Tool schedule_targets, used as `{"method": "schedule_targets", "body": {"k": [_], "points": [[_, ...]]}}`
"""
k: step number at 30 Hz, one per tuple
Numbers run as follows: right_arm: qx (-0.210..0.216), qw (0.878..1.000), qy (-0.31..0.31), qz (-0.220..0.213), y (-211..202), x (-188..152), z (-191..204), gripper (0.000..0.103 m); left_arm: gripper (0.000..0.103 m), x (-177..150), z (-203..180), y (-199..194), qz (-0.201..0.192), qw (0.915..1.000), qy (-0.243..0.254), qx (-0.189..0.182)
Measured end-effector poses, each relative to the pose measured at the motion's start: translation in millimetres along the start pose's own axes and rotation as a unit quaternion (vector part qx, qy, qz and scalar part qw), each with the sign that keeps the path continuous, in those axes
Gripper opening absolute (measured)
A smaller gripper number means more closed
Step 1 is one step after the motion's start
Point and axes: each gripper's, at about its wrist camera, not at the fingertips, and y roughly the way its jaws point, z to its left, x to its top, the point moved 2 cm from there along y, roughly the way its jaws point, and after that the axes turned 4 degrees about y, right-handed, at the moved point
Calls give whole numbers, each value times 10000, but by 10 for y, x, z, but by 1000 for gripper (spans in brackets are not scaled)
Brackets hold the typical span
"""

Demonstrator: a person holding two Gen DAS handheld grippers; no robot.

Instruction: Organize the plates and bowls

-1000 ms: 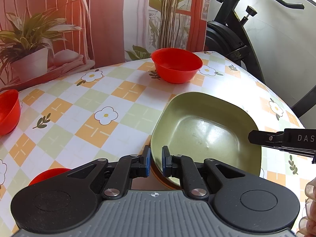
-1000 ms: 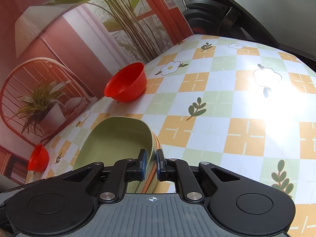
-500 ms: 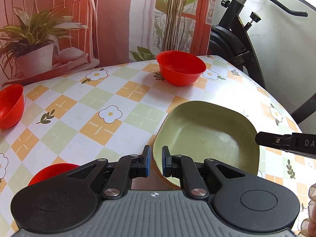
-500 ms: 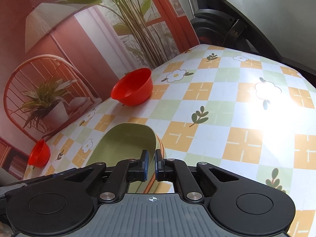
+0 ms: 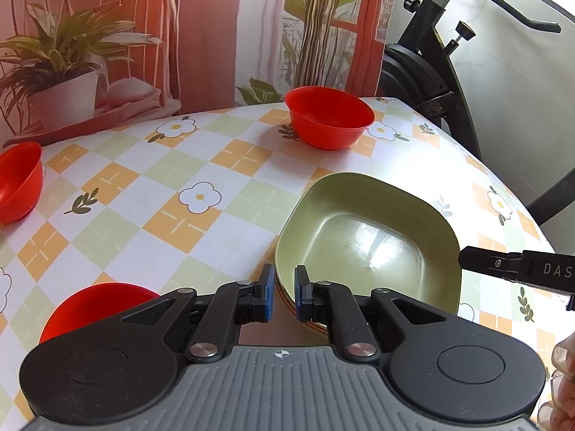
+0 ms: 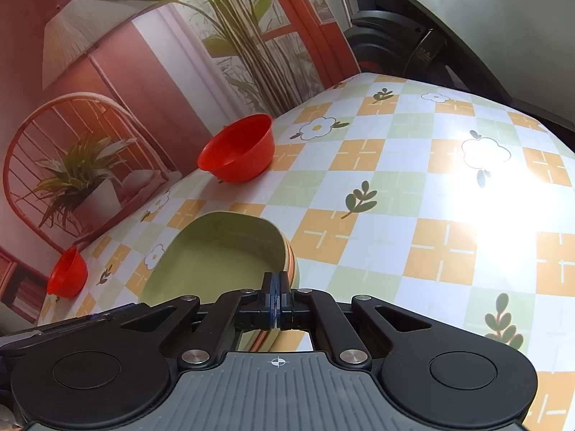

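A big table (image 5: 118, 194) with a cloth of orange, green and white squares and little flowers fills most of both views. Behind it hangs a picture wall (image 5: 201, 25) with a pot plant and red window frames, and a black exercise bike (image 5: 427, 72) stands at the far right corner. On the table sits a green plate (image 5: 366, 248) with round corners, and it lies on top of at least one more plate with an orange edge (image 6: 291, 262), so they make a small stack near the front of the table. A red bowl (image 5: 329, 118) stands past the stack, near the wall, well apart from it. Another red bowl (image 5: 18, 179) sits far off at the left edge of the table, and a third red bowl (image 5: 93, 305) is close to the front, half hidden by the left gripper (image 5: 284, 292). The left gripper has its jaws a little apart, one on each side of the near rim of the stack, and I cannot tell if they touch it. The right gripper (image 6: 276, 300) has its jaws pressed together right at the stack's rim on the other side; I cannot tell if the rim is caught between them.
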Motion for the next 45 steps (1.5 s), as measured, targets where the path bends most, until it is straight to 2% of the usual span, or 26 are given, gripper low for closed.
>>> {"method": "schedule_targets", "body": {"k": [11,17,21,23,24,25,28,31,38,45], "points": [[161,9990,13,-414,-172,279,-65,5,12,147,119,-215,-302,9995,-119,-15],[106,9973,-303,-658,-180,576,-110,8,12,425,292,-319,-480,9983,-321,-25],[151,9958,-483,-763,-111,814,-122,9,14,669,254,-267,-522,9983,-257,-68],[165,9947,-606,-809,-32,926,-115,10,25,769,192,-184,-515,9985,-172,-119],[159,9943,-654,-824,19,976,-108,11,36,812,173,-132,-504,9985,-173,-152],[185,9941,-680,-831,70,1023,-109,12,39,860,155,-75,-497,9984,-196,-195],[301,9940,-696,-783,259,1140,-104,16,39,990,79,114,-455,9985,-115,-298],[319,9942,-744,-708,480,1240,-83,18,39,1130,21,300,-469,9986,42,-221],[464,9960,-622,-443,974,1400,-48,27,39,1391,79,814,-323,9993,8,-176],[374,9958,-804,-207,1335,1412,79,30,38,1498,224,1218,100,9993,-361,-32]]}}
